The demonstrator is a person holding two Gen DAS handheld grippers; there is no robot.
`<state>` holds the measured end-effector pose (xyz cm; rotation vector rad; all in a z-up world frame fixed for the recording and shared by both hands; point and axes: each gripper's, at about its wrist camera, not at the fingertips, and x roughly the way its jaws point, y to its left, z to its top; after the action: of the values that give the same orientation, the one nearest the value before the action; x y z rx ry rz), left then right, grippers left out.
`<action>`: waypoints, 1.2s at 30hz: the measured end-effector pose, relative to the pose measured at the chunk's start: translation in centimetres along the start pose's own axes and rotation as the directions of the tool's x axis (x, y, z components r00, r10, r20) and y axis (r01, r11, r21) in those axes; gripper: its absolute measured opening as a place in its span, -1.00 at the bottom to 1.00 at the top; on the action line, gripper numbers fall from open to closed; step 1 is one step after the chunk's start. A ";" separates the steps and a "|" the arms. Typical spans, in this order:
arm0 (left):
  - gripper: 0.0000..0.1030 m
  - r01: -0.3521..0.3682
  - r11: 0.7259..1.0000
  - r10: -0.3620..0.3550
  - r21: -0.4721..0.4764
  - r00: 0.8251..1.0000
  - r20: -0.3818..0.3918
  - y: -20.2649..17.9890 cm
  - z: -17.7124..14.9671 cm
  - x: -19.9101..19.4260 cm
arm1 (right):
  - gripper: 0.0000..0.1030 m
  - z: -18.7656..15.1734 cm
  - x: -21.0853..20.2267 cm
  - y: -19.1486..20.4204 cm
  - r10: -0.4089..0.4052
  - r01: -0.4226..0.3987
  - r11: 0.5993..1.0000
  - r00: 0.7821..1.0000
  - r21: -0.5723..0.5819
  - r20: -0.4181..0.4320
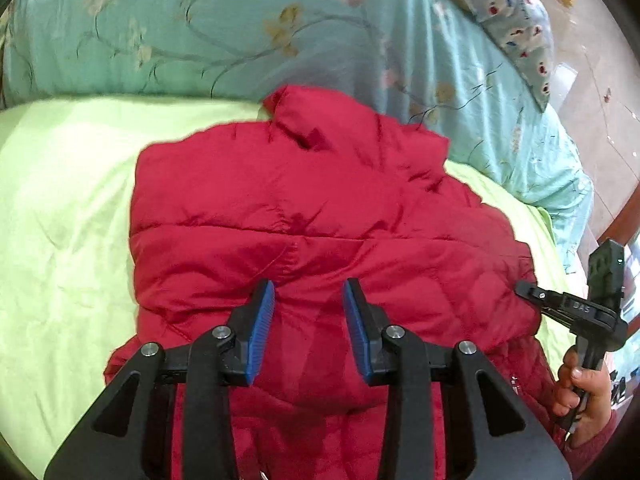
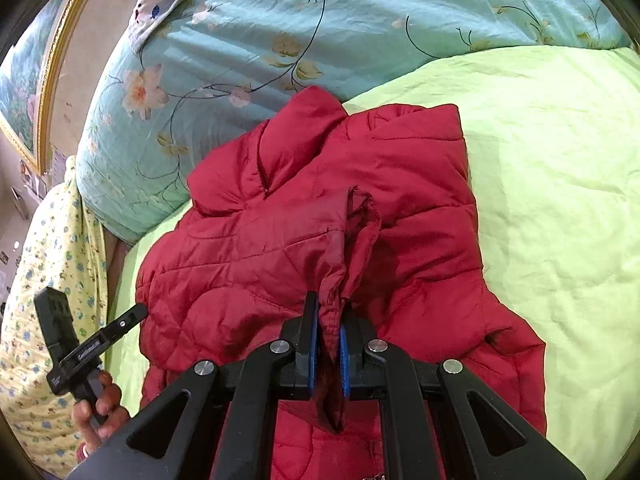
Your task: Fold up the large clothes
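Observation:
A red quilted jacket [image 1: 280, 200] lies crumpled on the lime-green bed sheet [image 1: 60, 200]. My left gripper [image 1: 308, 284] hovers over its near part, blue pads apart, with nothing pinched between them. In the right wrist view my right gripper [image 2: 330, 308] is shut on a raised fold of the jacket [image 2: 420, 184], the fabric squeezed between the blue pads. Each view shows the other gripper side-on: the right gripper [image 1: 524, 289] at the jacket's right edge, the left gripper [image 2: 140, 312] by its left edge.
A turquoise floral quilt [image 1: 200, 40] is bunched behind the jacket, with a patterned pillow [image 1: 516, 24] beyond it. A yellow flowered cloth [image 2: 52, 260] hangs at the bed's side. A person's hand [image 1: 584, 392] holds the right gripper's handle. A gold-framed picture [image 2: 36, 92] hangs on the wall.

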<state>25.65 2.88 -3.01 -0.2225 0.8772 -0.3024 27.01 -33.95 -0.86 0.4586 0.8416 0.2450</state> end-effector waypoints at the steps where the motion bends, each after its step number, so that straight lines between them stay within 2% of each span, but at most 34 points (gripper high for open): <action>1: -0.35 -0.004 1.000 0.004 -0.004 1.000 -0.016 0.2 -0.1 0.5 | -0.85 0.0 0.1 0.0 -0.002 0.002 1.000 1.000 -0.001 0.000; 4: -0.35 -0.014 1.000 0.014 -0.009 0.999 -0.046 0.5 -0.5 1.7 | -0.70 0.1 0.0 -0.2 0.004 -0.004 1.000 1.000 0.018 0.010; 7: -0.35 -0.028 1.000 0.027 -0.008 0.998 -0.054 0.6 -0.8 2.2 | -0.57 0.1 -1.1 0.2 -0.053 0.052 0.999 0.997 0.017 0.049; 9: -0.35 -0.041 0.999 0.041 0.001 0.998 -0.052 0.3 -1.0 2.5 | -0.55 0.1 -2.4 1.1 -0.118 0.121 0.992 0.986 -0.020 0.116; 10: -0.35 -0.048 0.999 0.048 0.006 0.998 -0.050 0.2 -1.1 2.5 | -0.53 0.0 -3.3 2.2 -0.151 0.163 0.985 0.974 -0.060 0.171; 12: -0.35 -0.069 0.997 0.070 0.020 0.997 -0.045 -0.1 -1.3 2.5 | -0.37 -0.2 -4.0 4.1 -0.152 0.184 0.975 0.962 -0.125 0.226; 14: -0.35 -0.097 0.995 0.098 0.035 0.994 -0.043 -0.5 -1.5 2.6 | -0.19 -0.4 -3.0 6.1 -0.123 0.165 0.964 0.972 -0.209 0.199; 18: -0.34 -0.160 0.984 0.164 0.084 0.985 -0.055 -1.5 -1.4 2.7 | -0.18 -1.3 1.4 7.8 -0.134 0.154 0.944 0.987 -0.291 0.088; 22: -0.35 -0.151 0.983 0.157 0.100 0.986 -0.063 -1.7 -1.1 1.4 | -0.19 -1.8 5.8 5.9 -0.283 0.279 0.914 0.959 -0.296 0.028; 25: -0.35 -0.138 0.984 0.140 0.111 0.990 -0.015 -2.4 -0.6 -1.0 | -0.19 -1.8 6.1 3.9 -0.248 0.245 0.938 0.969 -0.245 0.020; 28: -0.34 -0.124 0.986 0.123 0.112 0.992 0.020 -2.6 0.2 -1.9 | -0.19 -1.9 6.1 4.0 -0.256 0.252 0.936 0.967 -0.247 0.020; 30: -0.35 -0.146 0.984 0.148 0.102 0.989 -0.011 -2.0 0.5 -1.0 | -0.19 -2.2 6.0 4.1 -0.261 0.258 0.933 0.965 -0.252 0.021; 33: -0.35 -0.152 0.984 0.164 0.097 0.979 -0.125 -0.5 -0.1 2.0 | -0.20 -2.5 5.5 3.7 -0.253 0.250 0.938 0.967 -0.239 0.018; 36: -0.34 -0.169 0.977 0.184 0.129 0.976 -0.114 -0.6 -0.9 2.4 | -0.24 -2.6 4.8 3.0 -0.245 0.242 0.947 0.969 -0.212 0.012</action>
<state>26.28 1.39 -5.05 -0.0139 0.9929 -0.2028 28.05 -28.74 -4.09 0.1504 0.8672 0.1072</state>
